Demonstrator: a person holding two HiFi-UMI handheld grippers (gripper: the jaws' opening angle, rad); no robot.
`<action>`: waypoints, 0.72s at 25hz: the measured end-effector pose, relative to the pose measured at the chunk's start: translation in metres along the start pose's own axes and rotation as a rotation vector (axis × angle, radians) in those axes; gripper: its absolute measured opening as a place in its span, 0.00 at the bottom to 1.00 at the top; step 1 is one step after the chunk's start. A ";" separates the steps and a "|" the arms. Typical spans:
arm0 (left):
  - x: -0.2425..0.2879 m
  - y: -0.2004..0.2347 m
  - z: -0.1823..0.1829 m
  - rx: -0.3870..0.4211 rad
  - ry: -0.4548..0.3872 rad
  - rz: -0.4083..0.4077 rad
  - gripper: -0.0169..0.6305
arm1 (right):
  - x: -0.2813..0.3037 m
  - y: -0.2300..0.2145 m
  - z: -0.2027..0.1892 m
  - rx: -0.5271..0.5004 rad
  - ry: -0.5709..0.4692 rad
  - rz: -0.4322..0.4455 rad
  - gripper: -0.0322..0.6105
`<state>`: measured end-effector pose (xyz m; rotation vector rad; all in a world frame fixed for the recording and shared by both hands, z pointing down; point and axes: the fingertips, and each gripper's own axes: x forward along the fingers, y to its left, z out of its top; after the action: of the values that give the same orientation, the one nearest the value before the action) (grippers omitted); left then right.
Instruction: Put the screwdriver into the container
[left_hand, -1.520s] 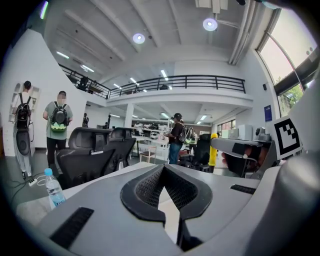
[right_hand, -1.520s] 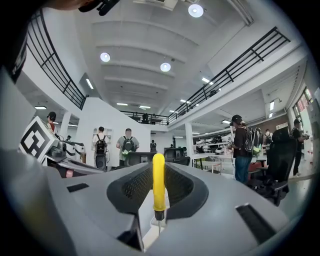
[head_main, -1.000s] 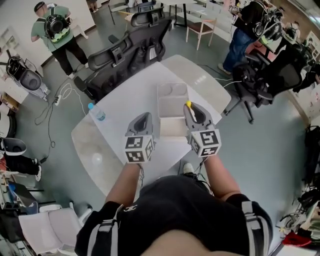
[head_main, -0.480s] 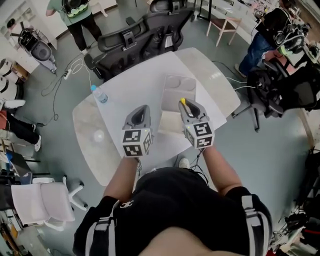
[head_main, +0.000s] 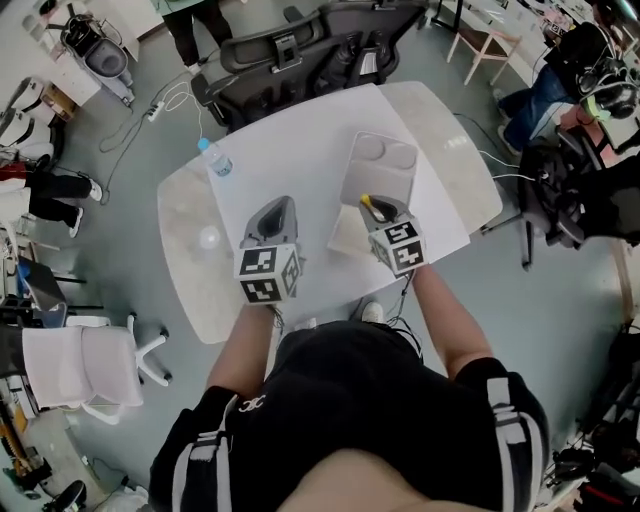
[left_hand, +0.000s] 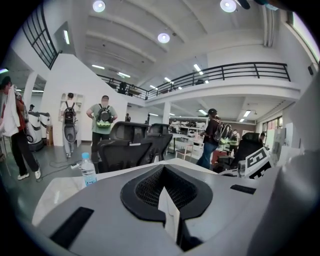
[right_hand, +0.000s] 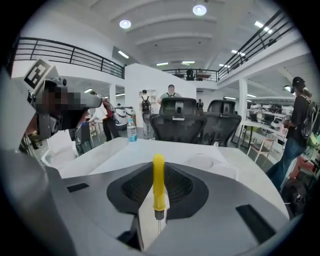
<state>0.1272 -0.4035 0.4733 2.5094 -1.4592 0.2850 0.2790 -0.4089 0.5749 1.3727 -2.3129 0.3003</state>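
Closed jaws of the right gripper (head_main: 373, 209) clamp the yellow-handled screwdriver (right_hand: 158, 181), its handle sticking out past the tips, above the near end of the pale container (head_main: 381, 172) at centre right of the head view. The left gripper (left_hand: 168, 212) has its jaws pressed together with nothing between them, just left of it over the white table (head_main: 290, 130). A water bottle (head_main: 214, 158) stands near the table's upper left edge. Black office chairs (head_main: 300, 50) stand along the top on grey floor (head_main: 560, 330).
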 end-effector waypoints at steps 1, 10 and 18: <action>-0.002 0.003 -0.002 -0.001 0.003 0.010 0.05 | 0.006 0.002 -0.009 0.001 0.029 0.024 0.16; -0.015 0.014 -0.012 -0.013 0.024 0.068 0.05 | 0.050 0.013 -0.072 -0.031 0.233 0.116 0.16; -0.035 0.029 -0.020 -0.026 0.033 0.140 0.05 | 0.073 0.022 -0.106 -0.044 0.339 0.184 0.16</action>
<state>0.0840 -0.3830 0.4853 2.3753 -1.6170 0.3281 0.2562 -0.4135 0.7040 1.0003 -2.1465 0.4949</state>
